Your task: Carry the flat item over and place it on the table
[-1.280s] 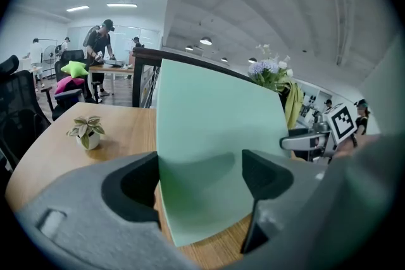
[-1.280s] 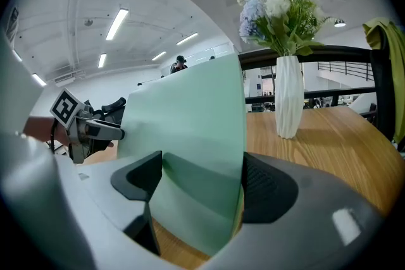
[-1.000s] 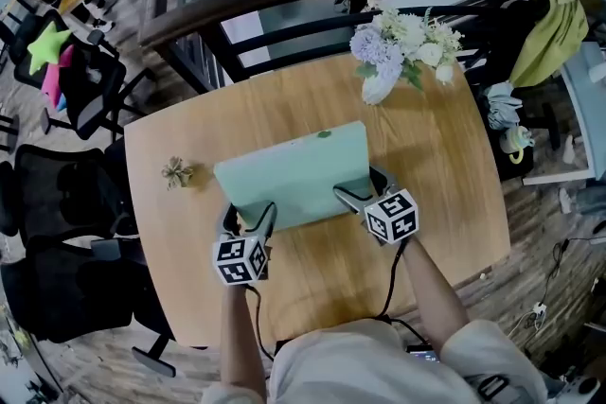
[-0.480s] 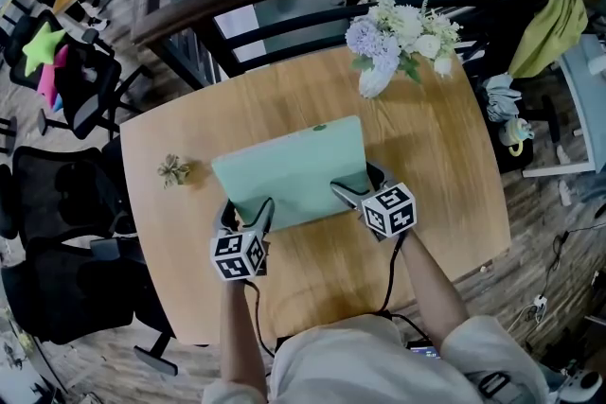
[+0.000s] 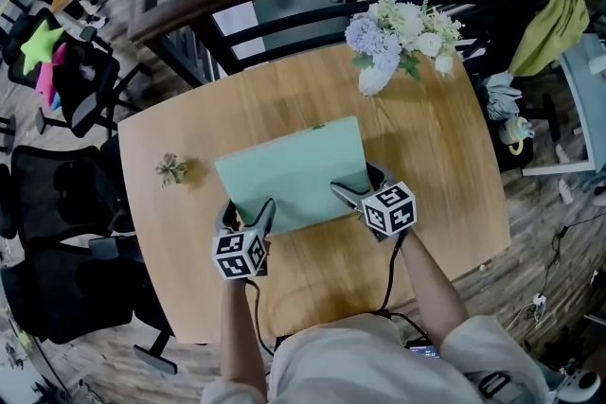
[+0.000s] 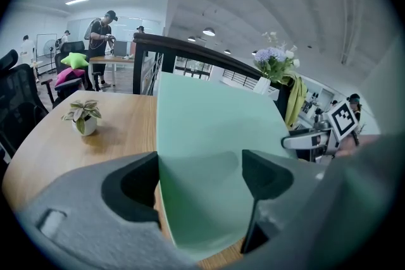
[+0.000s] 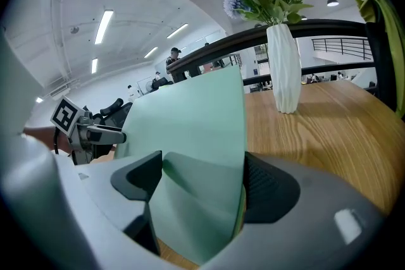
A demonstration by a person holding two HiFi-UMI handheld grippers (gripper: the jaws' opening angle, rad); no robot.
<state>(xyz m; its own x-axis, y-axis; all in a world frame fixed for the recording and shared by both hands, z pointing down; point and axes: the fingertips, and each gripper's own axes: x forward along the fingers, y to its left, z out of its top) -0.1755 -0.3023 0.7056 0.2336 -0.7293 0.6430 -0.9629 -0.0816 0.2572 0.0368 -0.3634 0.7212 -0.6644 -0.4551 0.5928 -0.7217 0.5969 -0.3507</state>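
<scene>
mint-green sheet (image 5: 292,167) looks thin, light and fairly stiff, holding flat with no sag. its smooth face may slip, so the two near corners seem the best hold. left hand-held gripper (image 5: 248,215) and right hand-held gripper (image 5: 360,184) each clamp there, over the bench (image 5: 426,156); whether it touches, i cannot tell. since a second ago it has barely shifted.

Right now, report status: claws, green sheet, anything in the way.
Left claw and right claw shut on green sheet, near edge. Sheet over table, not released. Clear of flower vase and small plant.
</scene>
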